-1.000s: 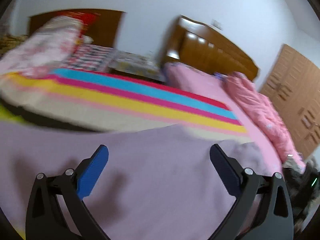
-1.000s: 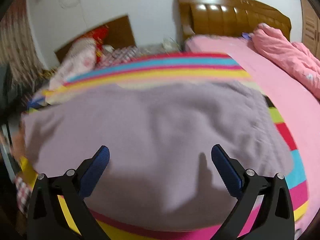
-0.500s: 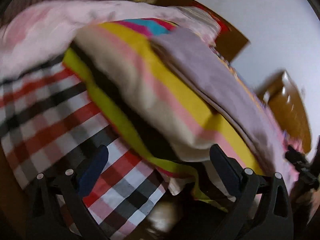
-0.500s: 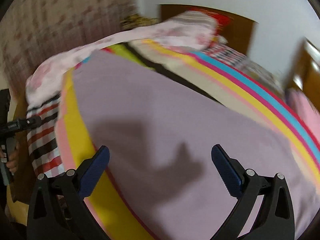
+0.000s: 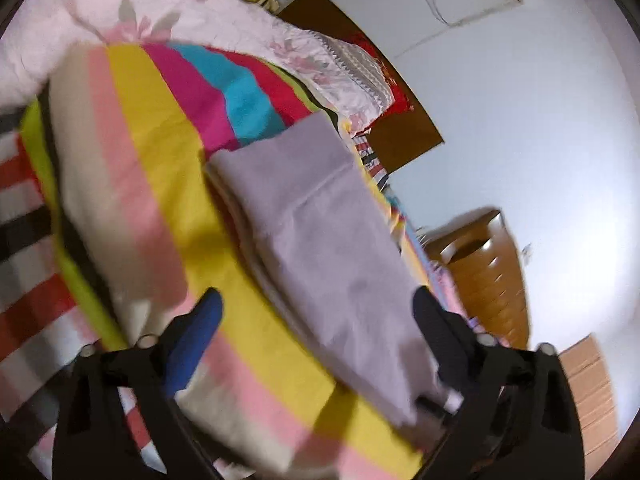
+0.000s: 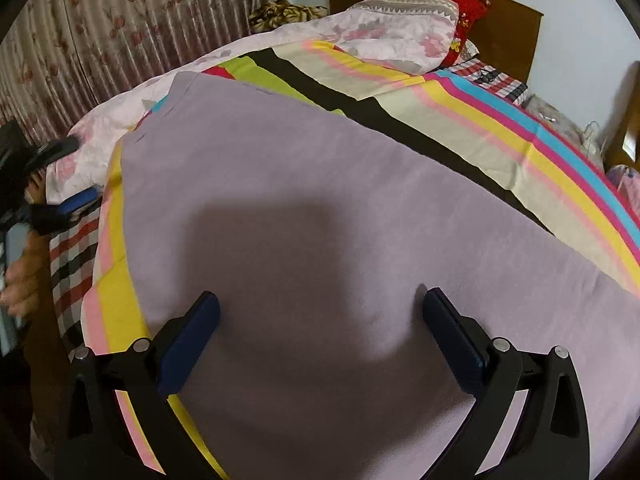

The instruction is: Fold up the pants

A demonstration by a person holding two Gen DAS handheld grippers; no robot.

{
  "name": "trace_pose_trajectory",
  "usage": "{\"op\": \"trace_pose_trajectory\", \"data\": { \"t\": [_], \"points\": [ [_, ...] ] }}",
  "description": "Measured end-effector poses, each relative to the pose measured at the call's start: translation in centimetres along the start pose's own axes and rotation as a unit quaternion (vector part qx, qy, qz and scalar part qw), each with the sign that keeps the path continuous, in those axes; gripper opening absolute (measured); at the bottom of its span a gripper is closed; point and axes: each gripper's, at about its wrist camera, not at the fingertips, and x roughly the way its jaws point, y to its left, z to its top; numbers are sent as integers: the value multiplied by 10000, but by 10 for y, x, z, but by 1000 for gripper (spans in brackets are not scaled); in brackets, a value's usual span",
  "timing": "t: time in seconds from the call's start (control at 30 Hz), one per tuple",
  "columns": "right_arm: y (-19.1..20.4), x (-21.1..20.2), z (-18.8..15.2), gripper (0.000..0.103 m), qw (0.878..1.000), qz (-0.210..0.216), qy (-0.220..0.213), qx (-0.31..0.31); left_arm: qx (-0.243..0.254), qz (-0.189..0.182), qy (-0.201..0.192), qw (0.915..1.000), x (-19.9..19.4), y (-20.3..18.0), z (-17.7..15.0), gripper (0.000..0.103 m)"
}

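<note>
The lilac pants lie flat in a folded stack on the striped bedspread. My right gripper is open and empty, just above the middle of the pants, its shadow on the cloth. In the left wrist view the pants show as a long layered strip with its edges stacked. My left gripper is open and empty, beside the near edge of the strip; it also shows in the right wrist view at the bed's left side.
A pink floral quilt and pillows lie at the bed's head by a wooden headboard. A checked sheet hangs over the left bed edge. A curtain stands behind. A second bed's headboard is at the right.
Both grippers swung to the left end of the pants. The left one dropped beside the bed, then rose to face the folded edge. The right one came closer over the cloth.
</note>
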Motion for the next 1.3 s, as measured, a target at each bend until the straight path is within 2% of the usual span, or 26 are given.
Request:
{"op": "trace_pose_trajectory", "data": {
  "t": [0.13,0.23,0.37,0.5,0.63,0.7,0.77,0.9,0.97,1.03,1.07,1.13,1.2,1.27,1.3],
  "points": [
    [1,-2,-2,99,10000,-17,-38,-1,-359,227,-4,9991,21,19,13,77],
    [2,-3,-2,99,10000,-35,-47,-13,-535,43,-51,9985,24,30,18,69],
    [1,-2,-1,99,10000,-20,-61,-2,-480,-155,22,9987,30,31,25,48],
    [2,-2,-1,99,10000,-13,-65,12,-264,-107,62,9996,42,30,28,47],
    [1,-3,0,99,10000,42,-75,32,-304,-366,-139,9988,50,38,37,49],
    [-4,-7,2,99,9997,190,-62,144,-208,-239,-150,9994,55,35,42,40],
    [-4,-13,9,99,9995,255,-83,139,-52,-166,-134,9998,57,31,43,19],
    [-1,-24,32,99,9994,59,-331,-99,574,212,-409,9973,41,-3,41,14],
    [-4,-12,35,99,9997,-175,-145,-92,912,358,-636,9932,28,-30,38,14],
    [-5,13,30,99,9981,-457,341,-225,1445,548,-868,9842,15,-70,32,14],
    [-9,14,26,99,9991,-352,181,-146,1694,589,-951,9792,9,-88,27,14],
    [-16,11,26,98,9997,-207,156,-8,2194,593,-1035,9683,-2,-131,14,14],
    [-28,-20,25,98,9991,-121,-225,350,2666,517,-1068,9565,-6,-176,-2,14],
    [-51,-74,11,98,9906,129,-1019,905,3194,430,-1081,9405,-4,-225,-29,14],
    [-61,-97,1,98,9853,21,-1297,1111,3345,325,-1049,9360,-1,-242,-39,13]
  ]
}}
